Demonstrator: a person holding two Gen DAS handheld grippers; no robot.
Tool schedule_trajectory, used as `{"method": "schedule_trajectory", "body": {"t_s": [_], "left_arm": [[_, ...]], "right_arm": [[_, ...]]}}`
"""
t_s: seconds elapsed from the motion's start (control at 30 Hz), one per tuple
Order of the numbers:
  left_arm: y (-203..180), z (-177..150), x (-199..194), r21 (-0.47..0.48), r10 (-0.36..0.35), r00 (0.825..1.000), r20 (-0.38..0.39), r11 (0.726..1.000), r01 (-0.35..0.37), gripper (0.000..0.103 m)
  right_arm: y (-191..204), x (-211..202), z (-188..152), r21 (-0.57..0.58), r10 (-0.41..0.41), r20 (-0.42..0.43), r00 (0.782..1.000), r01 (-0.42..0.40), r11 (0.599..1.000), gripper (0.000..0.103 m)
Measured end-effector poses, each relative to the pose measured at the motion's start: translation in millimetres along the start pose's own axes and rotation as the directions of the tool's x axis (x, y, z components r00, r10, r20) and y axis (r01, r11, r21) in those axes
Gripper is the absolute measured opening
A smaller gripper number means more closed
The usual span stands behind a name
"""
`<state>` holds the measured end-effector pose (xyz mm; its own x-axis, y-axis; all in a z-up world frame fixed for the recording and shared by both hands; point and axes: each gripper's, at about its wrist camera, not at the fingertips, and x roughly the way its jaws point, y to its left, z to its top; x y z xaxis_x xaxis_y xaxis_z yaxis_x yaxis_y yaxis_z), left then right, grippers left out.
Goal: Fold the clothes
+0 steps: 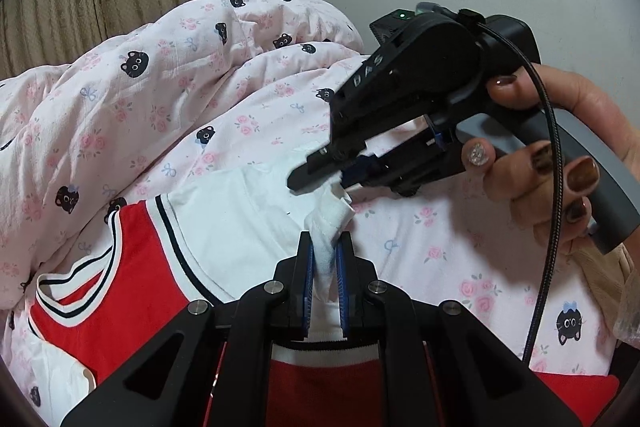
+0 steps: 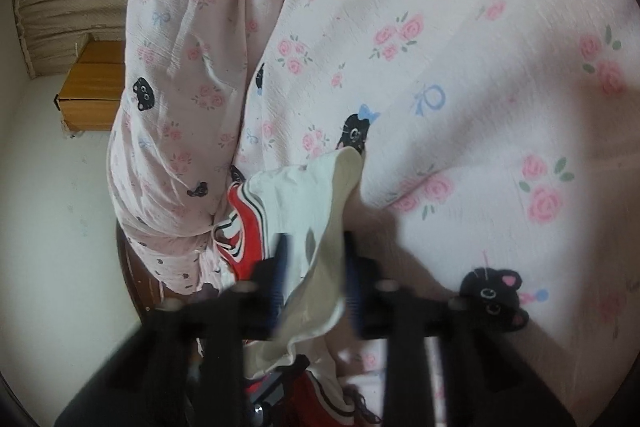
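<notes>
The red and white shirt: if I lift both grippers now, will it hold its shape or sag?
Likely sag: the shirt is thin cloth, already bunched between the left gripper pads. It probably weighs little. The right gripper pinches only an edge, which may slip.

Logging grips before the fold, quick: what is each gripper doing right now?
Left gripper: shut on the white sleeve of the red and white shirt.
Right gripper: shut on the same sleeve.

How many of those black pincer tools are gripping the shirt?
2. The left gripper pinches the shirt's white fabric at the bottom of its own view. The right gripper bites the same white edge just above it, held by a hand.
</notes>
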<state>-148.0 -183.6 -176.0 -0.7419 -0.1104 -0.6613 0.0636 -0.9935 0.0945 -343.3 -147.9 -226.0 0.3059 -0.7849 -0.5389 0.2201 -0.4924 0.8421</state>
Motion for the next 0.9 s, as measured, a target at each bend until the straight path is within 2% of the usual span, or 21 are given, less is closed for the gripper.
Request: {"method": "schedule_trajectory", "body": {"t_s": [0.03,0.2,0.33,0.67,0.77,0.9], "left_arm": [[-1.2,-0.7,0.0,0.003,0.000,1.000,-0.001,1.000,0.000,0.009],[-2.6,-2.1,-1.8,-0.004,-0.005,1.000,-0.005,1.000,0.005,0.009],[5.2,-5.4,-8.9,-0.057,-0.018,1.000,-0.003,0.998,0.018,0.009],[24.6,-27.4,-44.8,-0.148,-0.034,0.999,-0.002,0.988,0.033,0.010],[34.5,-42.9,-61.3,-0.169,-0.020,1.000,-0.013,0.985,0.017,0.010],[57.2,-70.2,-88.5,-0.219,0.036,0.999,-0.034,0.975,-0.043,0.010]], "right_arm": [[0.0,0.0,0.0,-0.002,-0.004,0.000,1.000,0.004,1.000,0.003],[9.5,-6.7,-0.4,-0.041,-0.011,0.033,0.999,0.013,0.999,0.003],[30.7,-8.7,-4.7,-0.124,-0.003,0.045,0.999,0.008,0.992,0.003],[80.9,-3.2,-26.7,-0.330,0.001,0.022,1.000,0.006,0.944,0.003],[91.7,5.2,-35.9,-0.379,-0.013,0.010,1.000,0.016,0.925,0.003],[105.7,23.0,-48.4,-0.442,-0.044,-0.016,0.999,0.033,0.897,0.003]]}}
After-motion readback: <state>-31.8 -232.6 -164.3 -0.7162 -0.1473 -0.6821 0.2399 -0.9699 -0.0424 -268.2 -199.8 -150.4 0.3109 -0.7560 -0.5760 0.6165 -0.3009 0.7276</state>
